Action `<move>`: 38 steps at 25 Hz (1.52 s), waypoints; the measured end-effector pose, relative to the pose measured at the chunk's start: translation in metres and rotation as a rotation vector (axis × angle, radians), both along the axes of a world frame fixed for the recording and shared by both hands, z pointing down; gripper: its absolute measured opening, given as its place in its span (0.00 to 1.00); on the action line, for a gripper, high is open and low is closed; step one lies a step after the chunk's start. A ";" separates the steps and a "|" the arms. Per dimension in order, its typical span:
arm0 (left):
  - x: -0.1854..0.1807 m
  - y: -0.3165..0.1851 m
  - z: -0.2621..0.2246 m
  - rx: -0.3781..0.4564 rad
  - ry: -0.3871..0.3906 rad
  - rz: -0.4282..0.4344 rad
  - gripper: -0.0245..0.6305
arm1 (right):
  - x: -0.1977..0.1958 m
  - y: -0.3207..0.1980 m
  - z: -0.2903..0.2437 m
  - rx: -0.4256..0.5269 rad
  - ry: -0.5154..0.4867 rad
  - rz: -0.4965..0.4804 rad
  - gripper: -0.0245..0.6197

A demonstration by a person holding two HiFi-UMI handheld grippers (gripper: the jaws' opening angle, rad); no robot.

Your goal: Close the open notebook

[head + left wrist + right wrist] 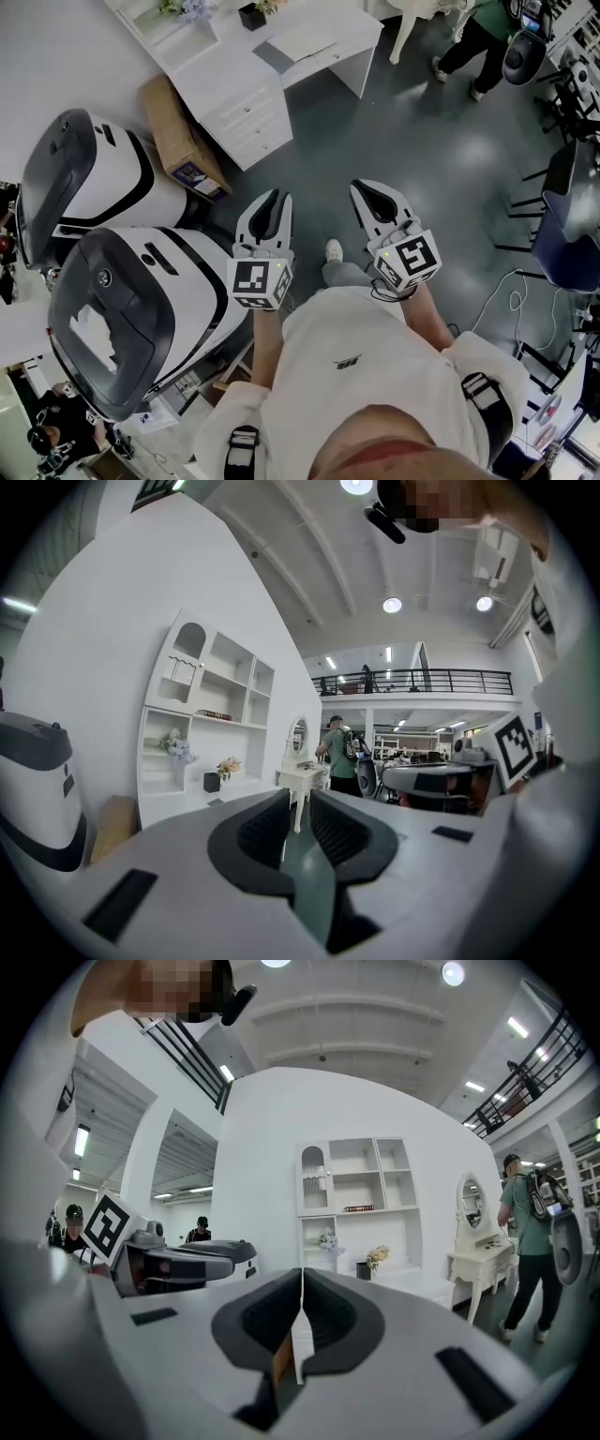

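Note:
A flat white and grey thing that looks like the open notebook lies on the white desk far ahead; I cannot make out its pages. Both grippers are held in the air in front of the person, well short of the desk. My left gripper holds nothing, and a narrow gap shows between its jaws. My right gripper is shut with its pads touching and nothing between them.
Two large white and black machines stand at the left, with a cardboard box beside the desk. A person in green stands near a white dressing table. Grey floor lies between me and the desk.

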State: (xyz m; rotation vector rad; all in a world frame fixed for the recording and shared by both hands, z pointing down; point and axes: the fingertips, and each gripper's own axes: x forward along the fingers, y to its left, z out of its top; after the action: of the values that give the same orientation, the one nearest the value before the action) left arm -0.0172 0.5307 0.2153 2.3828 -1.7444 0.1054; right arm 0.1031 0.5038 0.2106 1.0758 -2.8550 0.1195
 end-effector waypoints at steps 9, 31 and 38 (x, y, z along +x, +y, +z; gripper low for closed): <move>0.003 -0.069 0.002 -0.020 0.001 -0.024 0.04 | -0.001 -0.073 0.001 -0.015 -0.010 -0.031 0.03; 0.008 -0.161 0.015 -0.054 0.018 -0.084 0.04 | 0.002 -0.175 0.012 -0.044 -0.032 -0.074 0.03; -0.005 -0.200 0.020 -0.050 0.023 -0.069 0.04 | -0.008 -0.211 0.018 -0.047 -0.027 -0.056 0.03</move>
State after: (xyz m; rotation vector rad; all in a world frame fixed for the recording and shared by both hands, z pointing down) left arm -0.0221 0.3309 0.2355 2.2770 -1.7901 0.1109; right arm 0.0946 0.2928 0.2289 0.9924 -2.8879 0.1972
